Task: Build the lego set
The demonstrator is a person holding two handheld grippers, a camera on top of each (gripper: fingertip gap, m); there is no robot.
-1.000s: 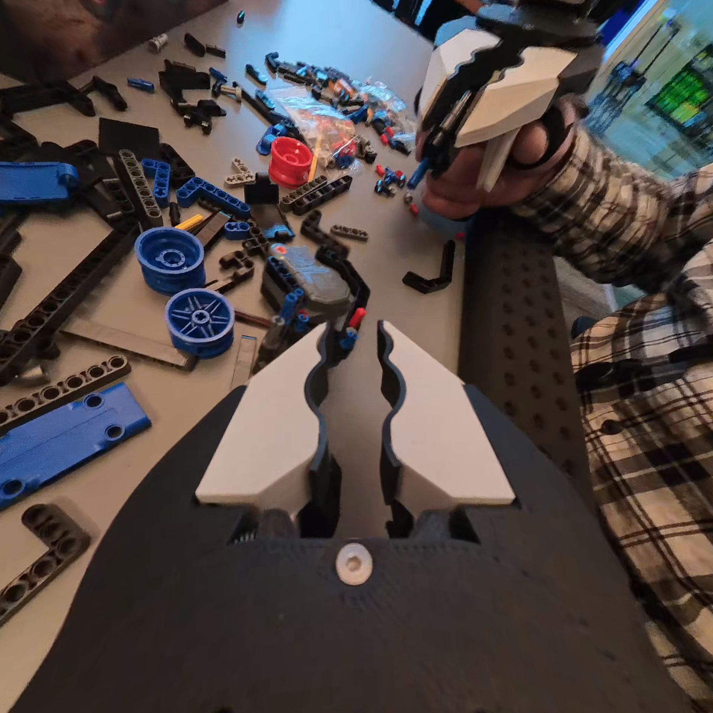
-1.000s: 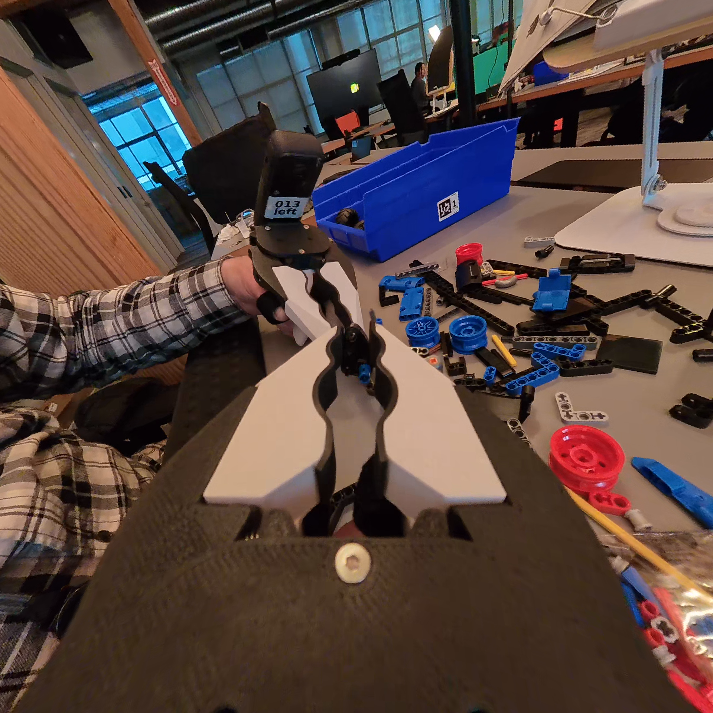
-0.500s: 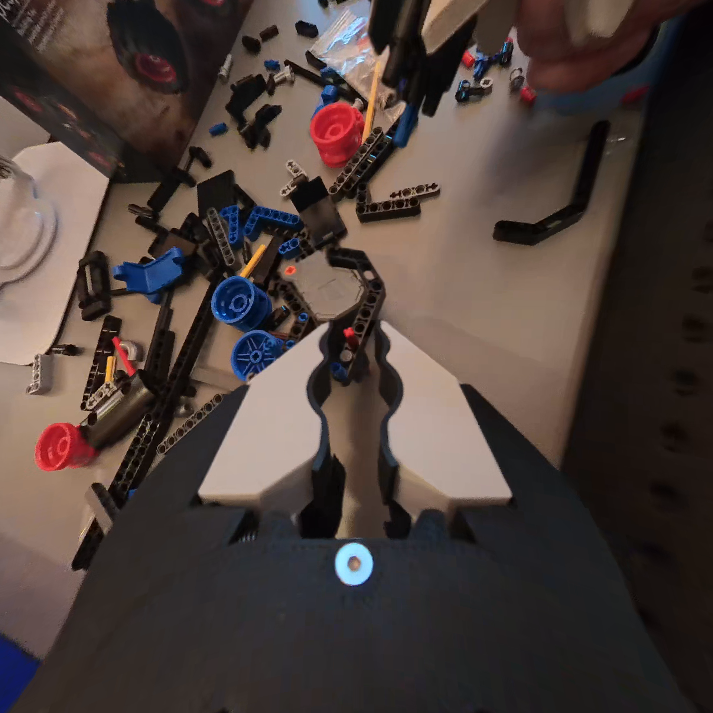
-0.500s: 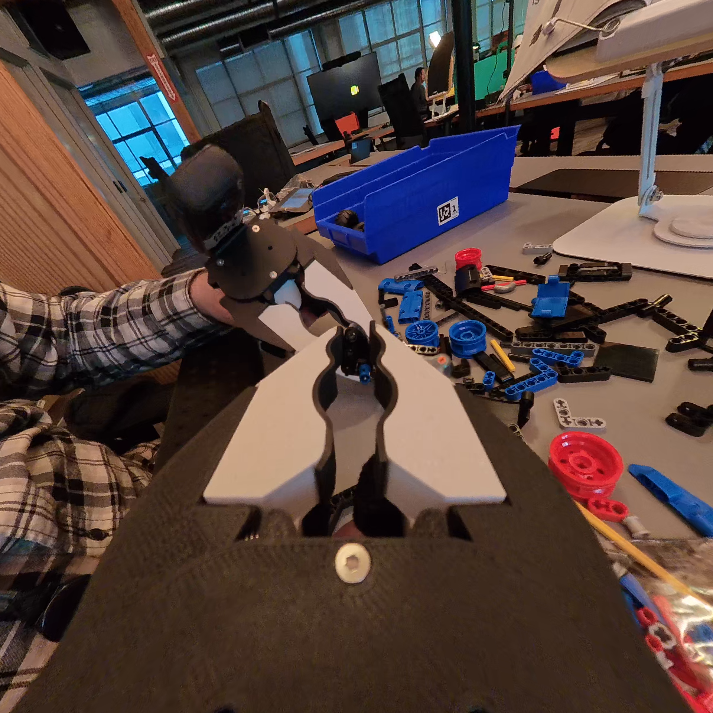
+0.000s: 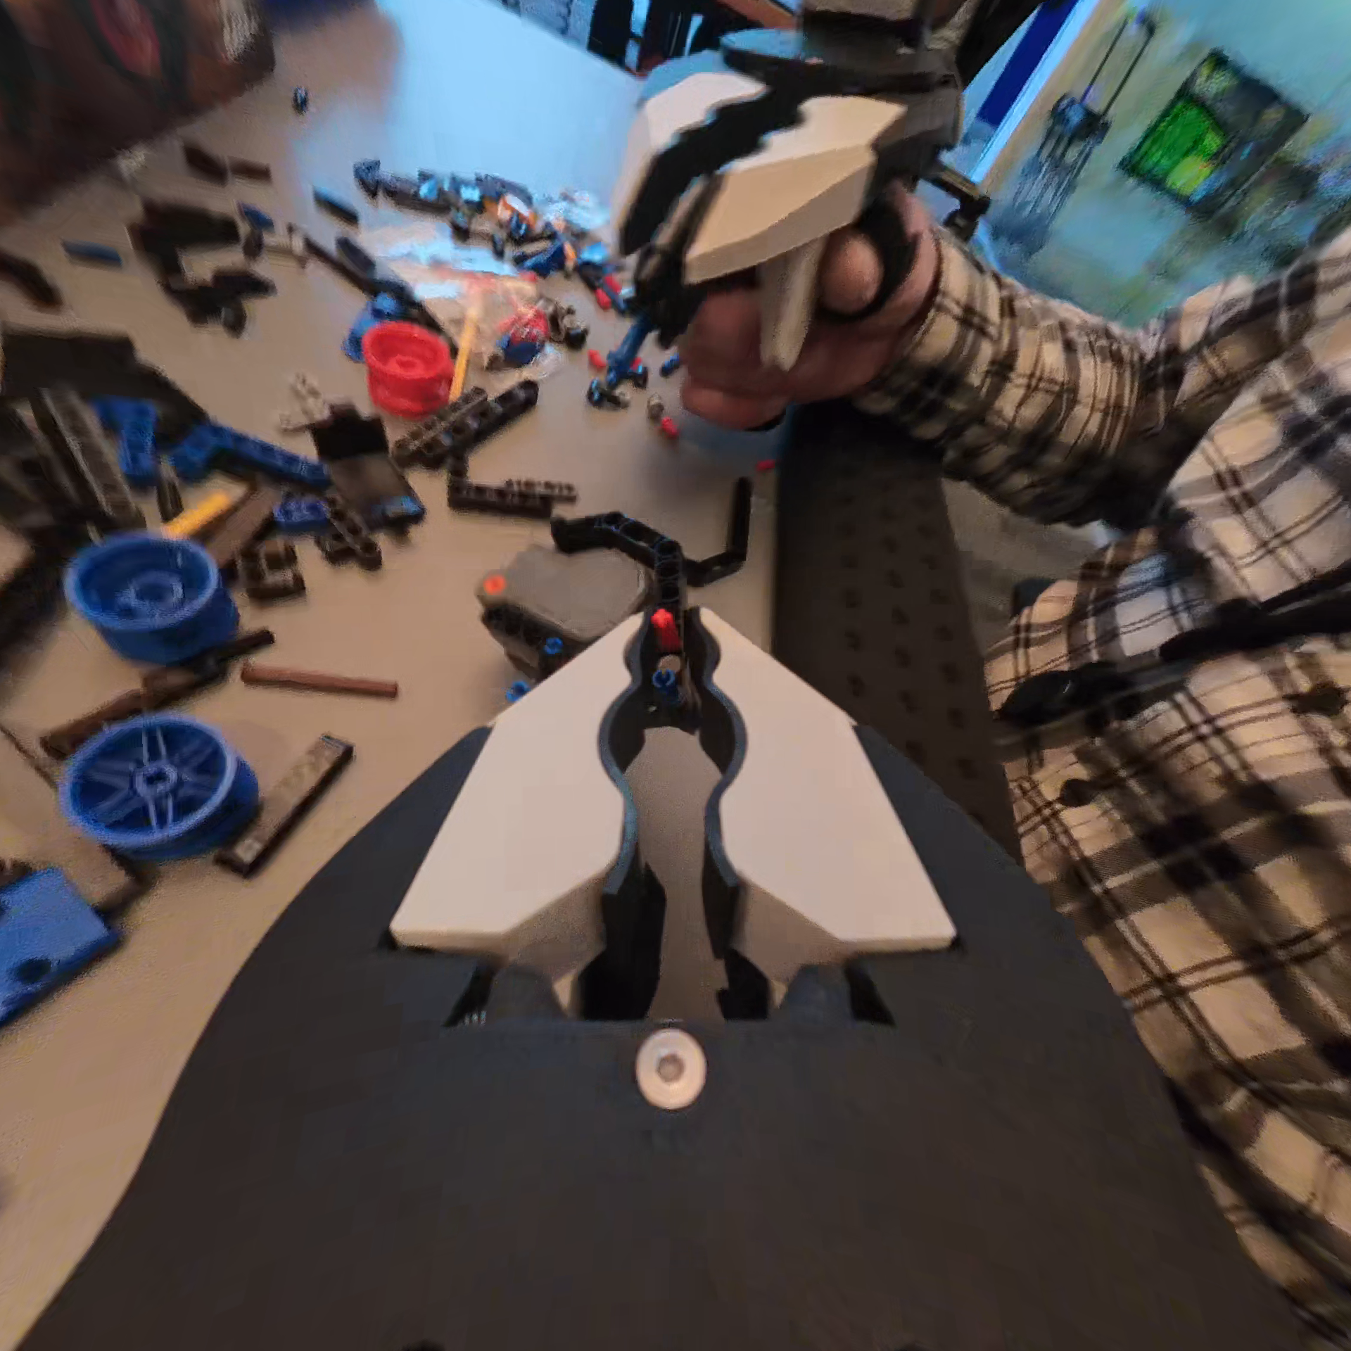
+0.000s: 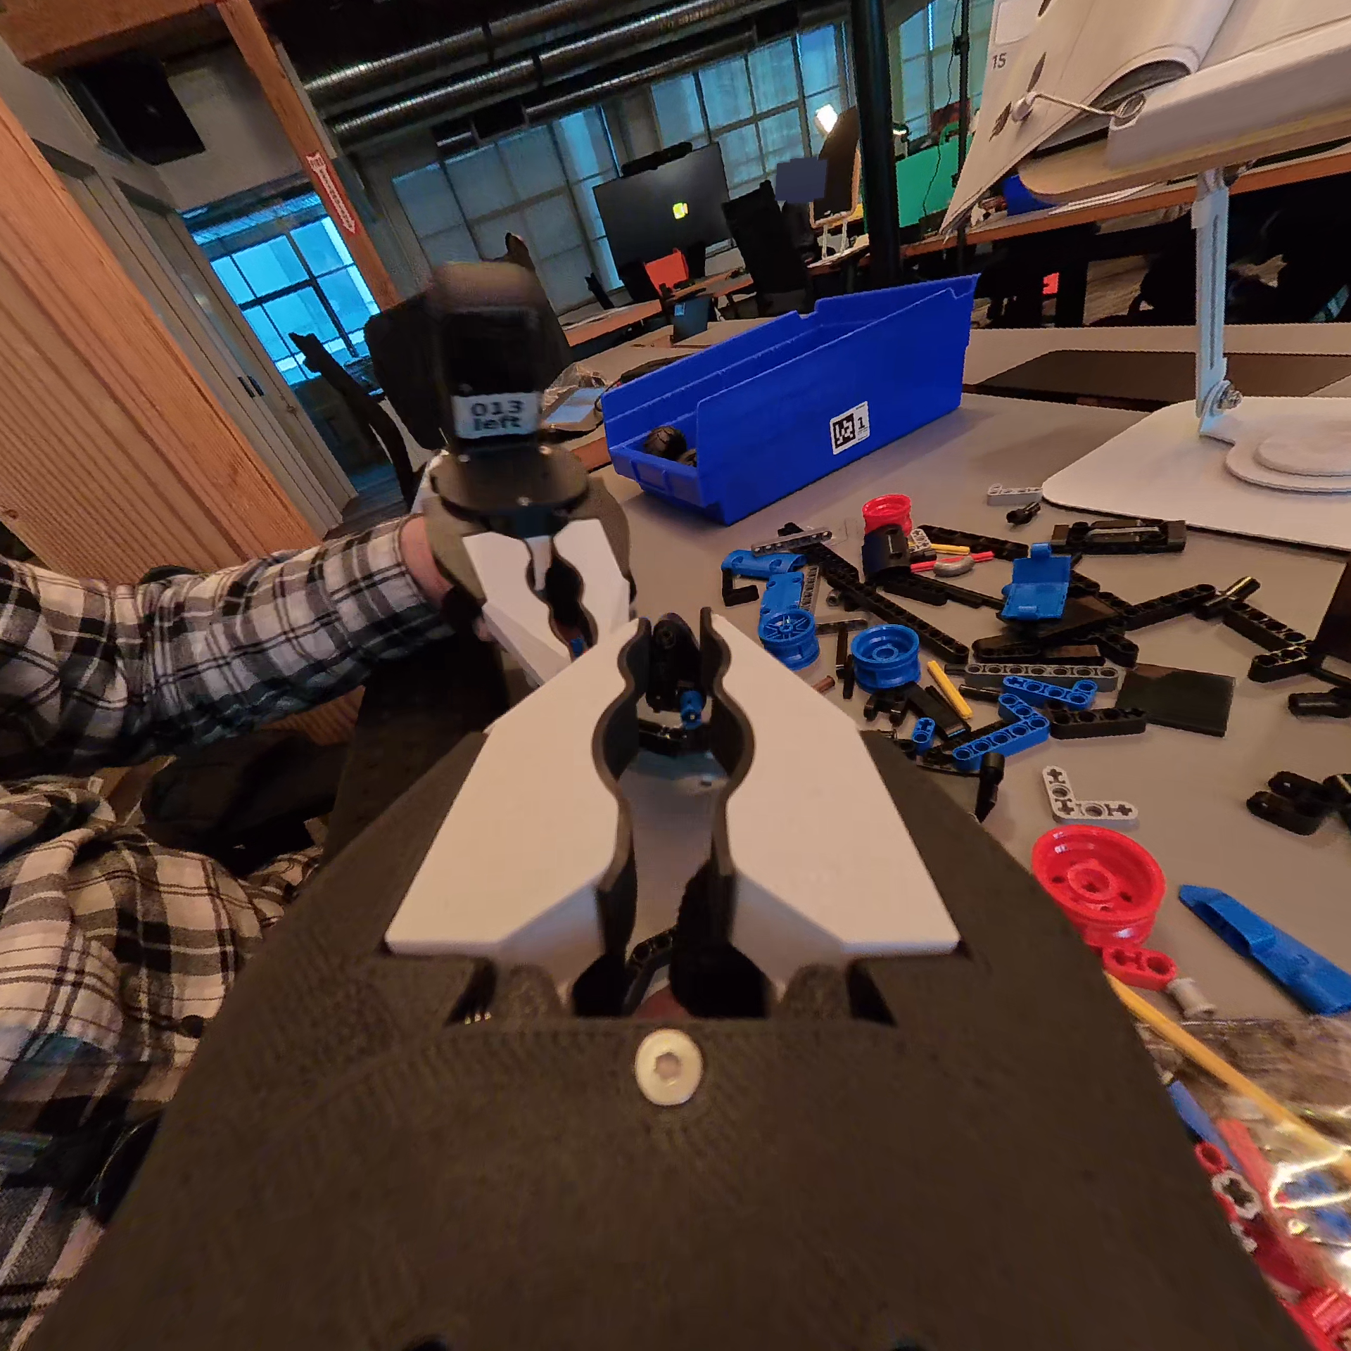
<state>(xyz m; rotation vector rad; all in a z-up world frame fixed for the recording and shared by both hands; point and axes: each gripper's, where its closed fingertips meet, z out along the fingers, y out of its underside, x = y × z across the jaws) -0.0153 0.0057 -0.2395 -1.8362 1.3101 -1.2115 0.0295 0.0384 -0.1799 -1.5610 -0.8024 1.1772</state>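
The left tool (image 5: pixel 669 643) is nearly closed, pinching a black lego beam (image 5: pixel 667 585) with a red pin. The beam joins a grey lego block (image 5: pixel 577 596) (part built) held above the grey worktop (image 5: pixel 409 629). The right tool (image 6: pixel 676 651) is nearly closed too, gripping a small black piece with a blue pin (image 6: pixel 671 661). Loose blue wheels (image 5: pixel 150 596) and a red wheel (image 6: pixel 1096 881) lie on the worktop.

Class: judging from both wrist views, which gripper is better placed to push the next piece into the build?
Probably right: the right gripper pinches a small black piece with a blue pin, while the left gripper clamps the partly built frame.
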